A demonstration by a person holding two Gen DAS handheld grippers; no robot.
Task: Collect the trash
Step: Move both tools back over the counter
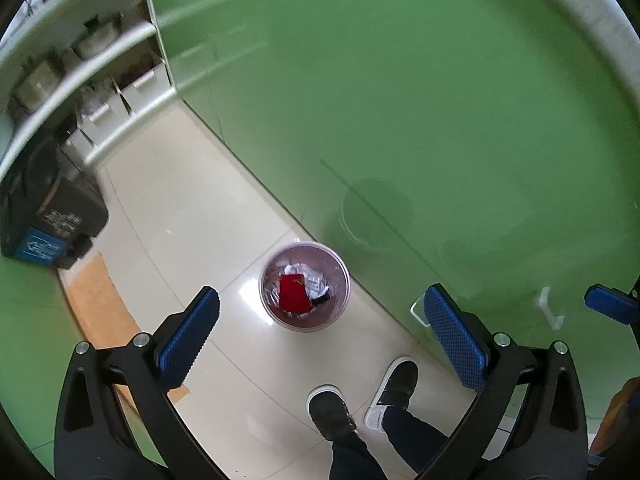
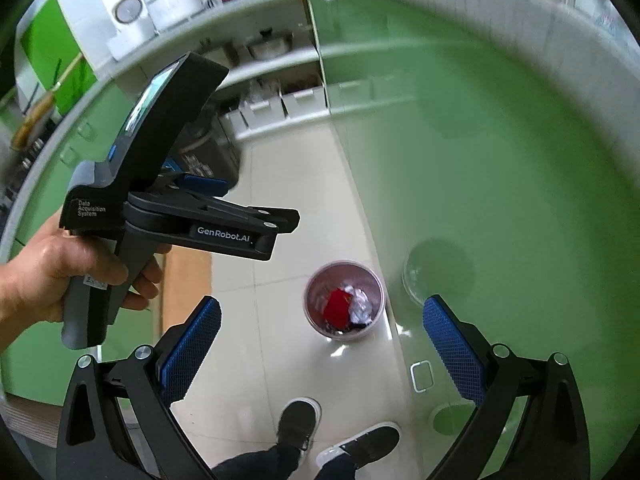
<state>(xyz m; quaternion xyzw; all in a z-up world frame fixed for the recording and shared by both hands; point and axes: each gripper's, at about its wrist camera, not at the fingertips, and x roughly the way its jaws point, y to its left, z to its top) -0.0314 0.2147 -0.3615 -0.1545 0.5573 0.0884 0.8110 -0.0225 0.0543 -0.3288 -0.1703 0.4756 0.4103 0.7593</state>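
A small pink trash bin [image 1: 305, 286] stands on the cream tiled floor beside the green cabinet front. It holds a red packet [image 1: 293, 292] and crumpled silver wrappers [image 1: 316, 280]. It also shows in the right wrist view [image 2: 345, 300], with the red packet [image 2: 338, 306] and crumpled foil [image 2: 360, 304] inside. My left gripper [image 1: 320, 340] is open and empty, high above the floor, with the bin below between its fingers. My right gripper [image 2: 322, 348] is open and empty, also above the bin. The left gripper's body [image 2: 176, 200] shows in the right wrist view, held in a hand.
The person's two shoes [image 1: 360, 404] stand on the floor just before the bin. A dark waste bin with a blue label [image 1: 52, 212] stands at the left under open shelves [image 1: 104, 92] holding pots and white boxes. A brown mat [image 1: 100, 300] lies at the left.
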